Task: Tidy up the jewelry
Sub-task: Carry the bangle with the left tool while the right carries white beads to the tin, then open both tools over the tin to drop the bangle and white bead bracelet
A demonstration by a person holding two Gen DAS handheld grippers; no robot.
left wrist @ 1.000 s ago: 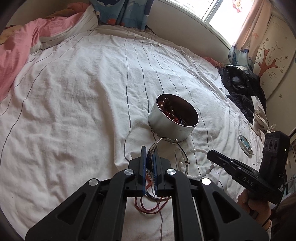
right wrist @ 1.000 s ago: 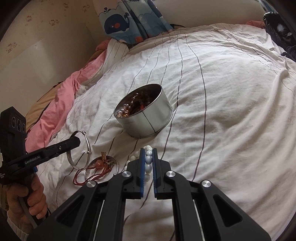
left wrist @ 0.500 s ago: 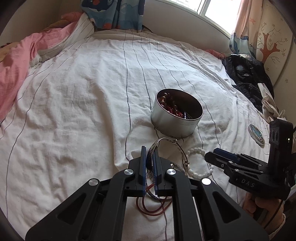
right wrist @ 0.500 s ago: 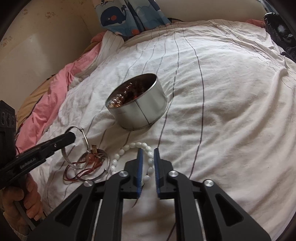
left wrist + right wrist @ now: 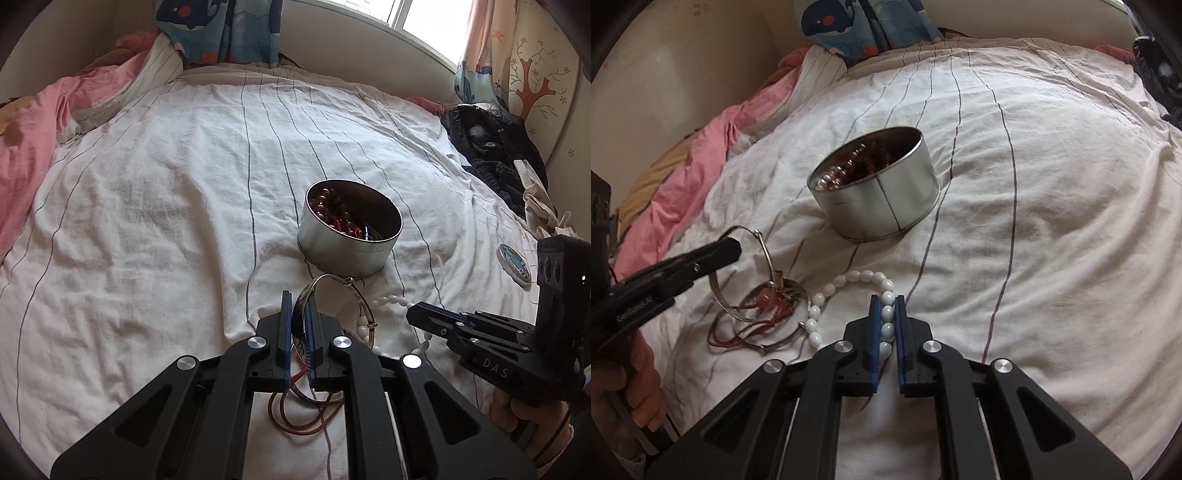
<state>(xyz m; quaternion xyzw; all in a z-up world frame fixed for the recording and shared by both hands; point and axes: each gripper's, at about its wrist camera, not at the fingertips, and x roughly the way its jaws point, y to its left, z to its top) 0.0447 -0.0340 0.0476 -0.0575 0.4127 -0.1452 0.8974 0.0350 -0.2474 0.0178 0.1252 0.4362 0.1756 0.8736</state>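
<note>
A round silver tin [image 5: 349, 236] holding red and pearly beads sits on the striped white bedsheet; it also shows in the right wrist view [image 5: 877, 194]. My left gripper [image 5: 298, 308] is shut on a silver bangle [image 5: 334, 286], held upright just in front of the tin. My right gripper [image 5: 886, 308] has its jaws closed around a white bead bracelet [image 5: 846, 286] lying on the sheet. A second silver bangle with a red cord [image 5: 764, 314] lies left of the bracelet.
A pink blanket [image 5: 29, 140] lies at the left of the bed. Dark clothes [image 5: 495, 147] are piled at the right edge. A small round blue-faced object [image 5: 513, 264] lies on the sheet to the right. A whale-print cloth [image 5: 868, 26] hangs at the far end.
My right gripper opened and let the white bracelet drop to the sheet, then closed around it again lower down. My left gripper kept its hold on the bangle.
</note>
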